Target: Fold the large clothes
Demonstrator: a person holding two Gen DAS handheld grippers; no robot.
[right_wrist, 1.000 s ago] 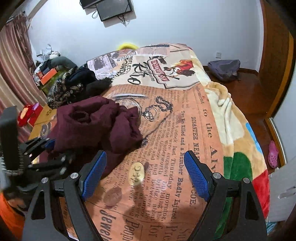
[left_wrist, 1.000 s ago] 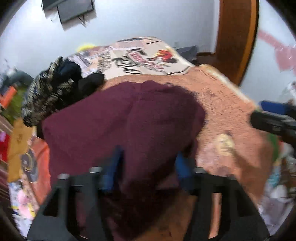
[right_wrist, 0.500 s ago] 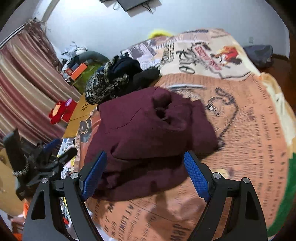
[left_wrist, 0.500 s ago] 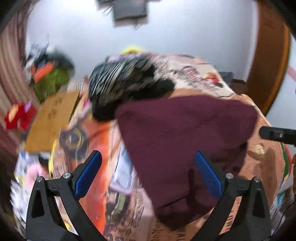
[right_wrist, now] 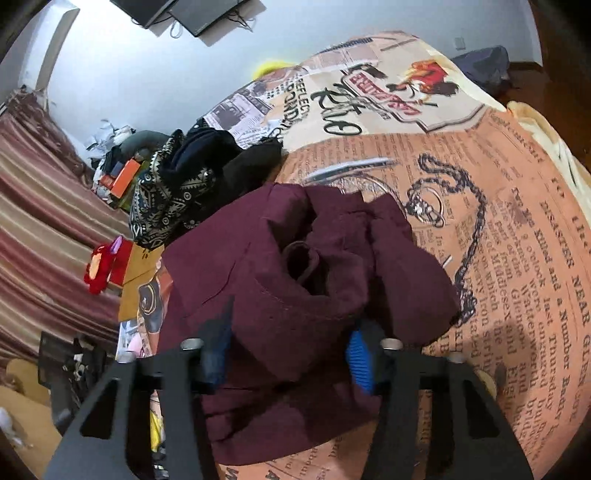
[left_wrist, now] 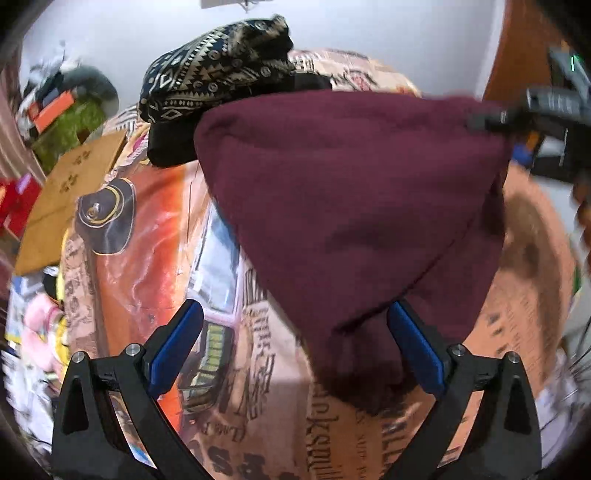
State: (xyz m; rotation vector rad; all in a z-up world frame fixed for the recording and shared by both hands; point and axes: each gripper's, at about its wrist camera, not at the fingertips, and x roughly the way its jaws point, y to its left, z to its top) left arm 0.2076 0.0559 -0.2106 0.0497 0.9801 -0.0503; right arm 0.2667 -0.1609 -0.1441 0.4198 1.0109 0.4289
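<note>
Right jaws closing around maroon garment (right_wrist: pixel 295 280) fold; left jaws wide, empty.

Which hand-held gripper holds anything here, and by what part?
The right hand-held gripper is closing on a bunched fold of the maroon garment. The left hand-held gripper is open, holding nothing.

**A lived-in bedroom at home**

A bed fills the room, covered by a blanket (right_wrist: pixel 517 229) printed like old newspaper pages. Clothes lie heaped on it: a maroon hoodie (right_wrist: pixel 314 280) and a dark patterned garment (right_wrist: pixel 166 199). A striped curtain (right_wrist: pixel 40 206) hangs to one side, a flat screen (right_wrist: pixel 207 14) is mounted on the pale wall, and clutter sits in the corner.
</note>
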